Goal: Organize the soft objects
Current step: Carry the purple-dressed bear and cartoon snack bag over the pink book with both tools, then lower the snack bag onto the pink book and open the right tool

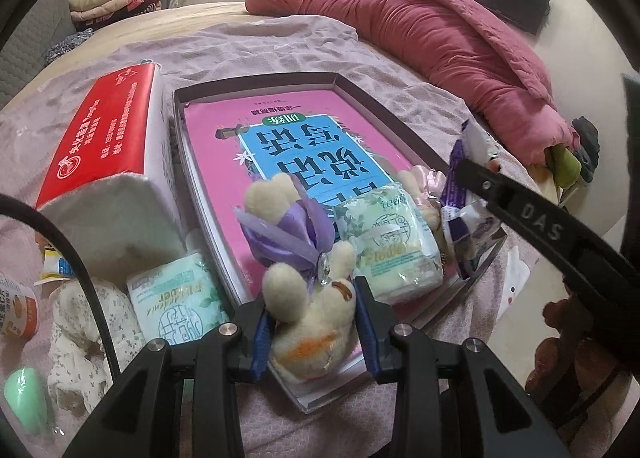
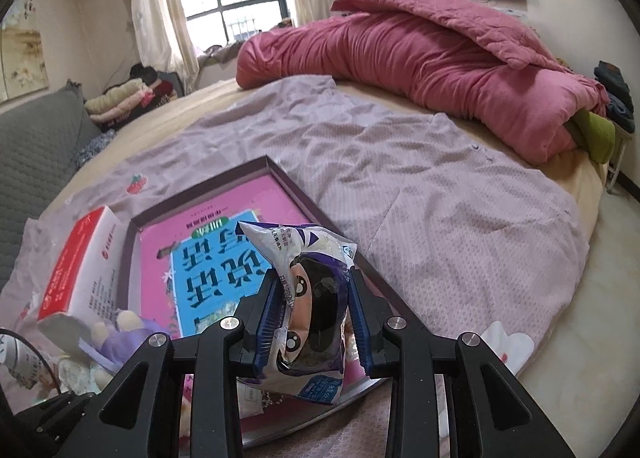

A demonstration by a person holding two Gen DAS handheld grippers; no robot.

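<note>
My left gripper [image 1: 310, 322] is shut on a cream plush rabbit [image 1: 308, 322] with a purple bow, over the near edge of a shallow box [image 1: 256, 80] that holds a pink and blue book [image 1: 280, 138]. A green tissue pack [image 1: 394, 246] lies in the box beside the rabbit. My right gripper [image 2: 314, 318] is shut on a white and purple snack bag [image 2: 310, 298], held over the box's near right corner [image 2: 362, 378]. The bag also shows in the left wrist view [image 1: 468, 198].
A red and white tissue box [image 1: 108, 150] stands left of the box. A second green pack [image 1: 176, 302], a flowered cloth [image 1: 86, 338], a small cup [image 1: 16, 310] and a mint object [image 1: 26, 398] lie at the near left. A rolled pink quilt [image 2: 420, 62] lies across the far bed.
</note>
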